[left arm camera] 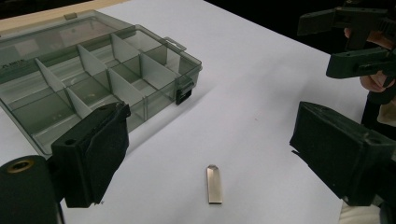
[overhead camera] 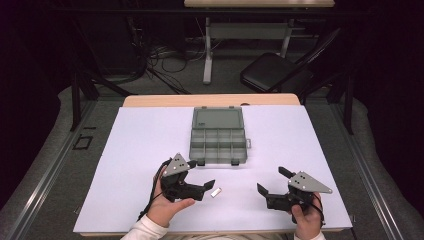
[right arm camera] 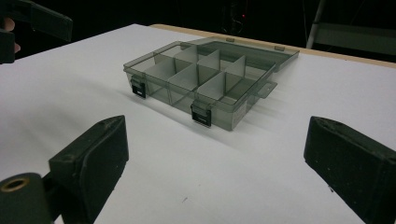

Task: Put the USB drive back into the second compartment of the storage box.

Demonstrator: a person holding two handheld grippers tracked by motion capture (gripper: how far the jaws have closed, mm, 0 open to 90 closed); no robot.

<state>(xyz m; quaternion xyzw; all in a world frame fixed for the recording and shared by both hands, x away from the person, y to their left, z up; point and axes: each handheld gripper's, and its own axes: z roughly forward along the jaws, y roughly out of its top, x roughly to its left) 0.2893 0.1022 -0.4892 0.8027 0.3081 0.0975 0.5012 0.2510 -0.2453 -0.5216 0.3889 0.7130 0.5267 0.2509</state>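
Fingers apart on left gripper and right gripper.
Small flat silver metal clip lies on white counter, between left fingers, untouched.

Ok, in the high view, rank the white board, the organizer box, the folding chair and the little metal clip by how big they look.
1. White board
2. Organizer box and folding chair look alike; the chair is farther away, so unsure
3. Metal clip
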